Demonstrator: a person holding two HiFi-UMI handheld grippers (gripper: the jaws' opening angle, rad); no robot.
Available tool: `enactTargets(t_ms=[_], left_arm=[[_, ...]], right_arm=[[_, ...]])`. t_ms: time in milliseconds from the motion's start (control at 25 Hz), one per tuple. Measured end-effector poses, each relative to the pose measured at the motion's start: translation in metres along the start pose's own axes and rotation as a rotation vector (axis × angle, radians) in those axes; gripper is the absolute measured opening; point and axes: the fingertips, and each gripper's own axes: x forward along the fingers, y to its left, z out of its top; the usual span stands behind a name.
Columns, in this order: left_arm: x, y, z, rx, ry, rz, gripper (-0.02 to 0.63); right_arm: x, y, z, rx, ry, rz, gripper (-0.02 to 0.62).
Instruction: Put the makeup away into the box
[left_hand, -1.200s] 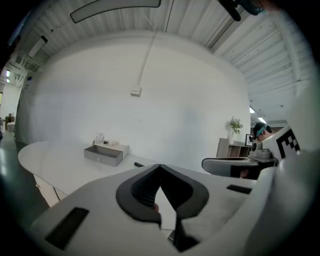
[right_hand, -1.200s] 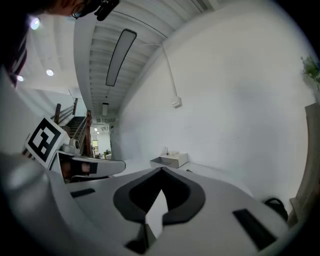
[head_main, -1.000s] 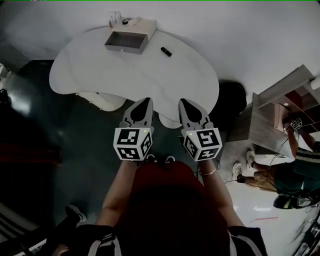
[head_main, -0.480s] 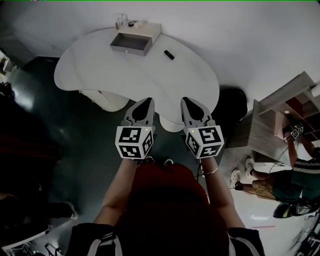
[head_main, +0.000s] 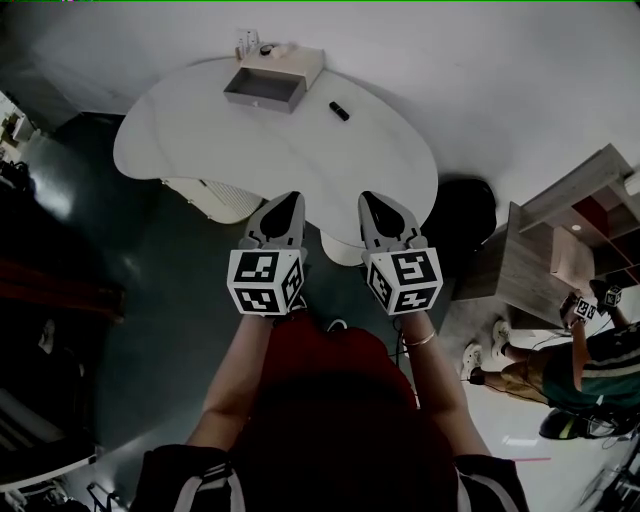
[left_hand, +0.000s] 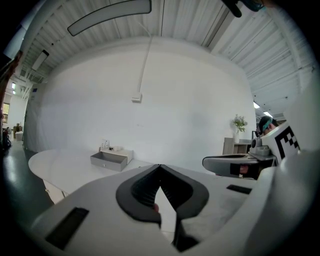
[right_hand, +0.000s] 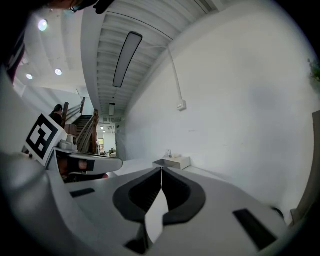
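With the left tongs (head_main: 289, 198) and right tongs (head_main: 369, 198) both clenched empty short of the white worktop (head_main: 230, 150), the reach should open one pair early and approach the small black makeup item (head_main: 339, 110) lying near the open drawer box (head_main: 268, 82).

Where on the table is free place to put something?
The white rounded table is bare on its left lobe and whole near half. Only the far part is occupied: a grey open drawer box, with a small black stick to its right.
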Motion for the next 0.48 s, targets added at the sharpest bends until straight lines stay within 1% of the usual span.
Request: enactTargets(t_ms=[280,480], left_arm=[[0.013,-0.001,0.002,0.011,0.009,-0.019,0.021],[0.028,0.007,0.001,0.007,0.014,-0.027,0.021]], right_arm=[[0.005,-0.008,0.001,0.014,0.0,-0.015,0.015],[0.021,-0.014,0.0,0.019,0.009,-0.021,0.015]])
